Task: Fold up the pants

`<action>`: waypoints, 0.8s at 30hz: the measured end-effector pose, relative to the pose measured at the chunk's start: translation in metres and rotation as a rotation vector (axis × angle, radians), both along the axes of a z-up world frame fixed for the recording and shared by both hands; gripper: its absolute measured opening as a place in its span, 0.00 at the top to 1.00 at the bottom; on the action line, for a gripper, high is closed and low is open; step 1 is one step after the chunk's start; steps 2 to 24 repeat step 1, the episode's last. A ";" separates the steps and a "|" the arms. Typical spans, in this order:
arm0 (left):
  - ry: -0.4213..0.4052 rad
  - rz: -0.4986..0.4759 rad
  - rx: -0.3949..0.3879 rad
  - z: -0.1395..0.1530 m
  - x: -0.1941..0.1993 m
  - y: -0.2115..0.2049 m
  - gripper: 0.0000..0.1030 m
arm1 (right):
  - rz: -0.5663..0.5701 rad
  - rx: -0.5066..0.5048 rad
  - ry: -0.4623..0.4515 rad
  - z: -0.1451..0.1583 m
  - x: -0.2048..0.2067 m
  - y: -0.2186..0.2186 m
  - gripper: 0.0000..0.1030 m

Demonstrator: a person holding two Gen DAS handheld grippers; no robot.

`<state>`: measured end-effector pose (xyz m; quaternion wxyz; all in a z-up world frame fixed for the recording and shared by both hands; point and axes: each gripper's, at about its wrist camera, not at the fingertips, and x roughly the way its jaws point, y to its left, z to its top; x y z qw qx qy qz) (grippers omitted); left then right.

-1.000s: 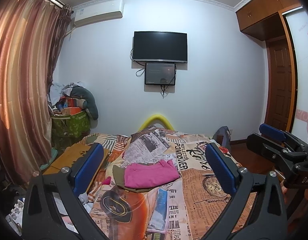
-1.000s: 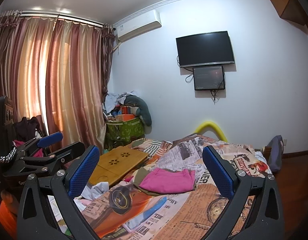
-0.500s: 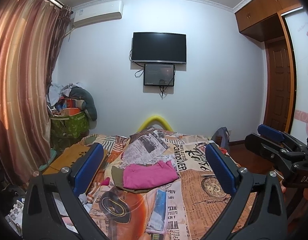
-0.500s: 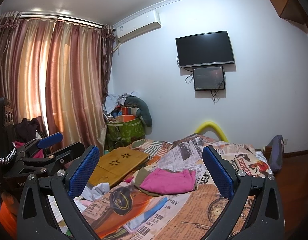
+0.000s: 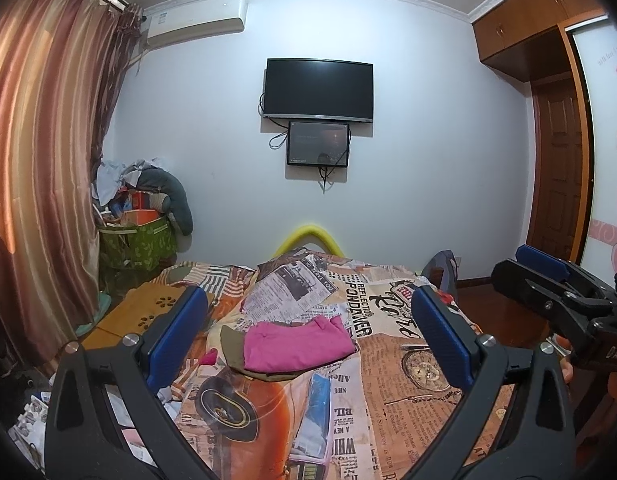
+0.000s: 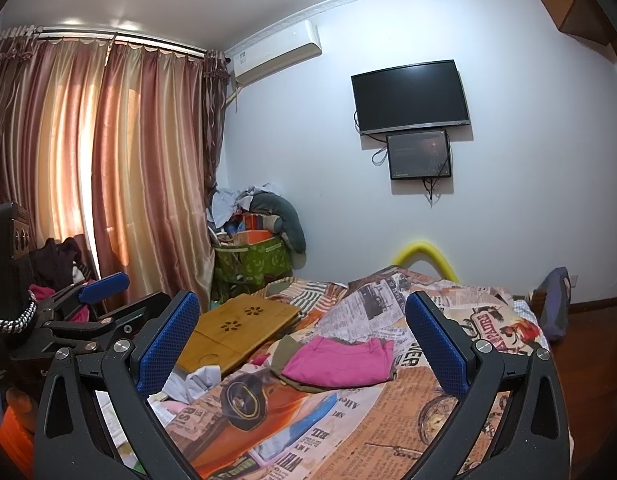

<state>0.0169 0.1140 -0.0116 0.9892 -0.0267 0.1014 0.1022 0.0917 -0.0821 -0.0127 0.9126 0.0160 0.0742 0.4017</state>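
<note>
From the left wrist view, the left gripper (image 5: 306,334) hangs above the near end of the bed (image 5: 396,392) with its blue-padded fingers (image 5: 176,332) spread wide and nothing between them. Past them, around the middle of the bed, lie the pink pants (image 5: 296,344), folded into a flat bundle and resting on an olive-green garment (image 5: 232,346) that sticks out at their left and near edges. The bedcover is a newspaper-and-car print. A wooden lap tray (image 5: 140,316) sits at the bed's left side, and a yellow arch (image 5: 308,236) rises at the far end. On the far wall hang a dark television (image 5: 318,90) and a smaller screen (image 5: 318,144) just below it. The right gripper (image 5: 544,280) shows at the right edge, off the bed, jaws apart.

From the right wrist view, the right gripper (image 6: 302,338) is likewise held wide, gripping nothing, well short of the pink pants (image 6: 338,362), which lie between its fingers in the frame, on the bed (image 6: 408,420). The lap tray (image 6: 240,328) lies left of the pants, and crumpled white cloth (image 6: 196,380) sits nearer. The left gripper (image 6: 96,300) shows at the left edge, before long striped curtains (image 6: 108,168). A green bag (image 6: 252,260) heaped with clothes stands in the far corner.
</note>
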 end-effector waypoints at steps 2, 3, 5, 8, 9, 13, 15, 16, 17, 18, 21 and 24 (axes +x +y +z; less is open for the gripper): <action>0.001 -0.001 0.002 0.000 0.001 0.000 0.00 | 0.000 -0.002 0.001 0.000 0.000 0.001 0.00; 0.001 -0.001 0.002 0.000 0.001 0.000 0.00 | 0.000 -0.002 0.001 0.000 0.000 0.001 0.00; 0.001 -0.001 0.002 0.000 0.001 0.000 0.00 | 0.000 -0.002 0.001 0.000 0.000 0.001 0.00; 0.001 -0.001 0.002 0.000 0.001 0.000 0.00 | 0.000 -0.002 0.001 0.000 0.000 0.001 0.00; 0.001 -0.001 0.002 0.000 0.001 0.000 0.00 | 0.000 -0.002 0.001 0.000 0.000 0.001 0.00; 0.001 -0.001 0.002 0.000 0.001 0.000 0.00 | 0.000 -0.002 0.001 0.000 0.000 0.001 0.00; 0.001 -0.001 0.002 0.000 0.001 0.000 0.00 | 0.000 -0.002 0.001 0.000 0.000 0.001 0.00; 0.001 -0.001 0.002 0.000 0.001 0.000 0.00 | 0.000 -0.002 0.001 0.000 0.000 0.001 0.00; 0.001 -0.001 0.002 0.000 0.001 0.000 0.00 | 0.000 -0.002 0.001 0.000 0.000 0.001 0.00; 0.001 -0.001 0.002 0.000 0.001 0.000 0.00 | 0.000 -0.002 0.001 0.000 0.000 0.001 0.00; 0.001 -0.001 0.002 0.000 0.001 0.000 0.00 | 0.000 -0.002 0.001 0.000 0.000 0.001 0.00; 0.001 -0.001 0.002 0.000 0.001 0.000 0.00 | 0.000 -0.002 0.001 0.000 0.000 0.001 0.00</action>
